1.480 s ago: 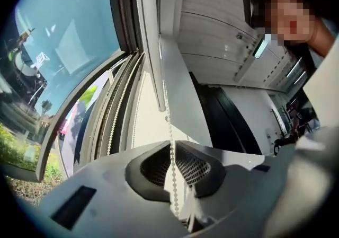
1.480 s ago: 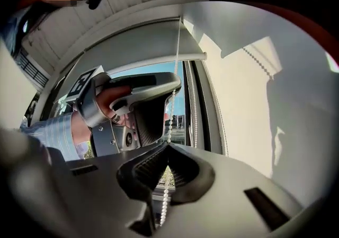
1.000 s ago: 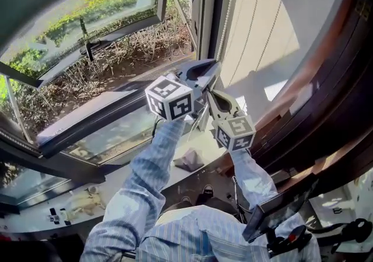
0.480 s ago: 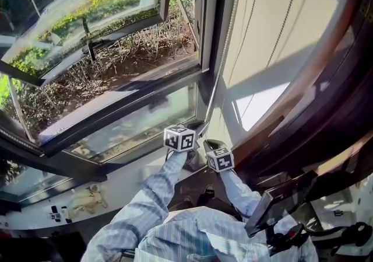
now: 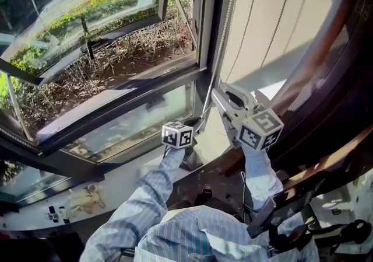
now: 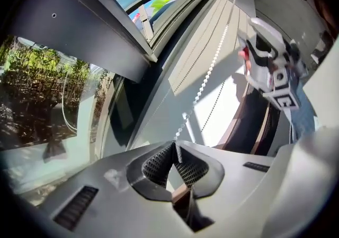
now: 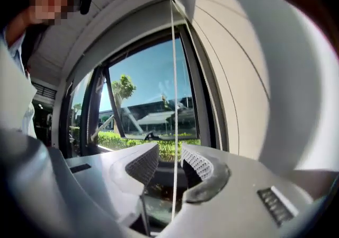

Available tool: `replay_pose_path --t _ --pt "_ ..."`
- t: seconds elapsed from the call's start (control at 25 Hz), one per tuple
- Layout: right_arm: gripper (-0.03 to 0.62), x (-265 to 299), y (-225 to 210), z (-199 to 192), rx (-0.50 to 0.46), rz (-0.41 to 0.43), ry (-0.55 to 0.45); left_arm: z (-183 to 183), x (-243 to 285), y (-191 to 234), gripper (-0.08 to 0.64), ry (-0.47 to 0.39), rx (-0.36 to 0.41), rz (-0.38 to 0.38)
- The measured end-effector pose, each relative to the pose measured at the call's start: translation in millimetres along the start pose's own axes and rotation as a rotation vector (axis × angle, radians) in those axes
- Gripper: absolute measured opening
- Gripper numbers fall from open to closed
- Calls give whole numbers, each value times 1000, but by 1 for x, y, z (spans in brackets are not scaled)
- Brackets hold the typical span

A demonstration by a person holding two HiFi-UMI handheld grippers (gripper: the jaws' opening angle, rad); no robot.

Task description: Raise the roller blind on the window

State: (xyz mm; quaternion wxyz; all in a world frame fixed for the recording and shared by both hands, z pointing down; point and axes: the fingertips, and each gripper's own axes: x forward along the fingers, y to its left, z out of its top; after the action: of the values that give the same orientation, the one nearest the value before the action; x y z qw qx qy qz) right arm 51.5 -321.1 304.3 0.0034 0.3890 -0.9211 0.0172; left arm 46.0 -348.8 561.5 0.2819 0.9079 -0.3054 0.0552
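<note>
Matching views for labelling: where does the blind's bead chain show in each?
Head view: bead chain at upper centre.
Left gripper view: bead chain slanting from lower centre to upper right.
Right gripper view: bead chain as thin vertical line, centre.
Shared landmark: the beige blind.

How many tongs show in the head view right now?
2. The left tongs sit low, shut on the bead chain. The right tongs are higher, beside the blind; they have just been opening, with the bead chain between them. None seem hidden.
</note>
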Motion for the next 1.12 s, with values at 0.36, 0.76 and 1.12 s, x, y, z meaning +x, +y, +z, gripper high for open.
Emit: replay_pose_path --t 0.36,0.76,1.12 --pt "111 26 -12 121 -27 5 -195 -3 0 -6 6 6 7 3" --pt "5 44 -35 97 -206 -180 -102 -20 -16 3 9 102 26 -6" --pt "5 46 -50 -39 -111 -216 93 95 -103 -8 9 -312 143 140"
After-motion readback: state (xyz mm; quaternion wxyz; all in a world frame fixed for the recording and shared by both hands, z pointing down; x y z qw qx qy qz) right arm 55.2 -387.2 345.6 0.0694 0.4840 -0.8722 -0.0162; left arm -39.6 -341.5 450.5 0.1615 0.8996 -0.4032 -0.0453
